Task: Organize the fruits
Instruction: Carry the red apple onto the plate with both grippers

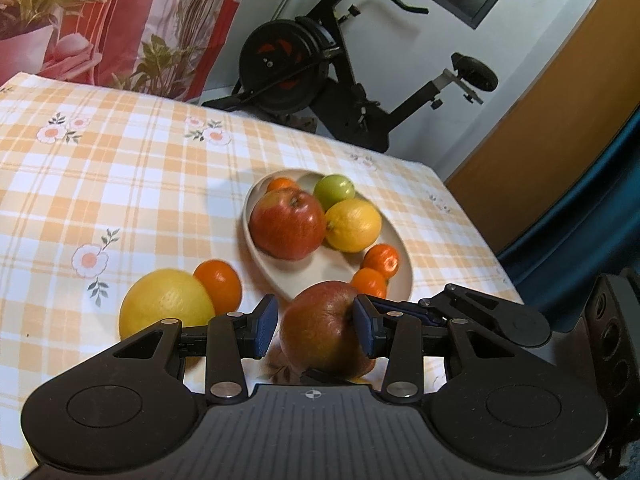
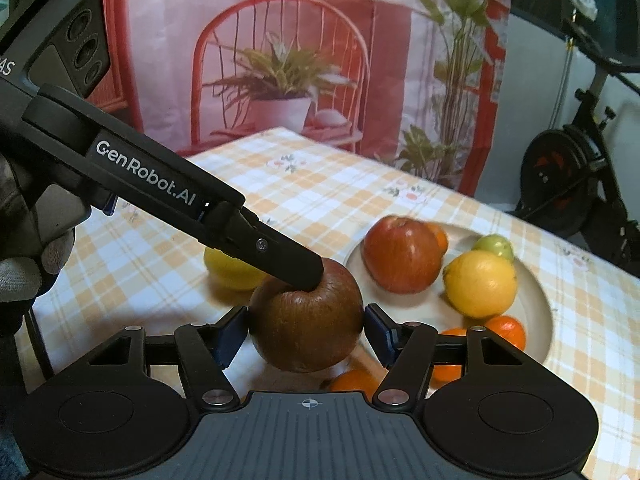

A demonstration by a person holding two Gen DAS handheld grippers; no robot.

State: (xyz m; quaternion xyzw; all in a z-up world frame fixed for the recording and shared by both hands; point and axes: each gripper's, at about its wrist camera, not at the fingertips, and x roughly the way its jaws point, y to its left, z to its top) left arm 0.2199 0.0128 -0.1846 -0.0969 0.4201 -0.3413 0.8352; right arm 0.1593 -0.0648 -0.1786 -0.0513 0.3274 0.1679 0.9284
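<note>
Holding one brown apple with both tools is what is going on. The right gripper has its jaws clamped on the apple, one blue pad on each side of its round middle. That keeps a smooth, round fruit from rolling off.

The left gripper has its jaws a little apart. They are not wide enough to go round the apple. One black finger rests its tip in the dip on top, where the stem would be. I think this steadies the apple from above. A gloved hand holds that tool.

The apple sits just beside the near rim of the plate, which lies toward the right edge of the table. I cannot tell if it touches the tablecloth or hangs just above it. Its skin looks dull and a bit wrinkly, like an old apple.

The plate is pale, oval and smooth, with a low rim that keeps fruit in. On it are a shiny red apple, a bumpy lemon, a small green fruit and little tangerines.

Off the plate, nearer the left edge, a big yellow fruit and one tangerine touch each other on the soft checked cloth. I think they are waiting their turn.
</note>
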